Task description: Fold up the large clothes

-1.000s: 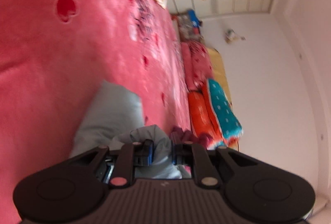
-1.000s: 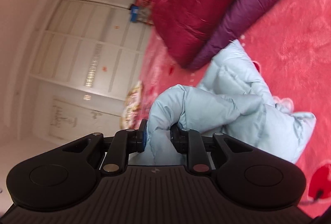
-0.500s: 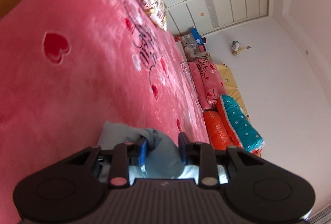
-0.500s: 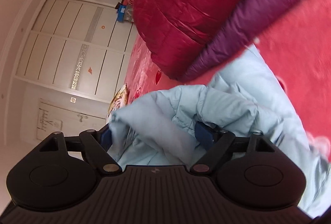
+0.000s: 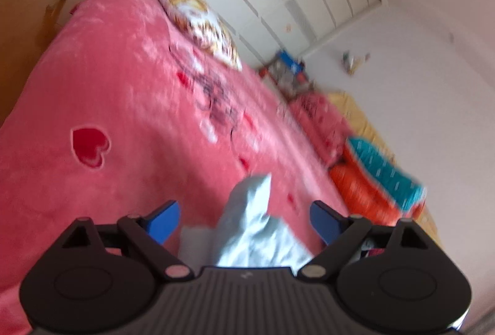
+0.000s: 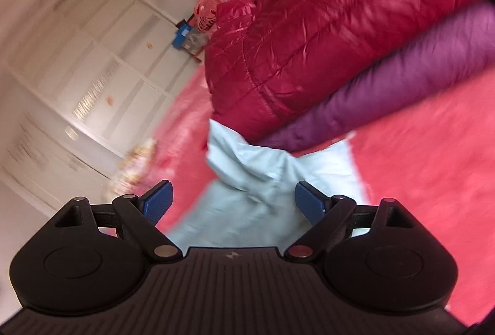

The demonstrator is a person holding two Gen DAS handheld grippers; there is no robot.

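Since a second ago both of my grips on the pale blue jacket (image 5: 253, 229) have let go. The left hand-held gripper (image 5: 244, 219) was pinched on a bunched fold; now its jaws are still opening, blue pads (image 5: 162, 219) well clear of the cloth that rises between them. The right hand-held gripper (image 6: 233, 202) stands fully apart, and the jacket (image 6: 263, 180) lies on the pink bed (image 6: 433, 180) between and beyond its pads, touching neither.

Much is hard to read. Both views are smeared by motion, and each gripper body cuts off the near part of the jacket, so I cannot tell how it is folded. Dark script on the bed cover (image 5: 216, 96) is too blurred to read, and so is the small logo on each gripper body.

Only the right view shows the crimson quilted bedding (image 6: 340, 25) with purple bedding (image 6: 402, 78) under it, the jacket's far edge just beside them. Only the left view shows the red heart (image 5: 88, 146) and the wooden headboard (image 5: 27, 10).
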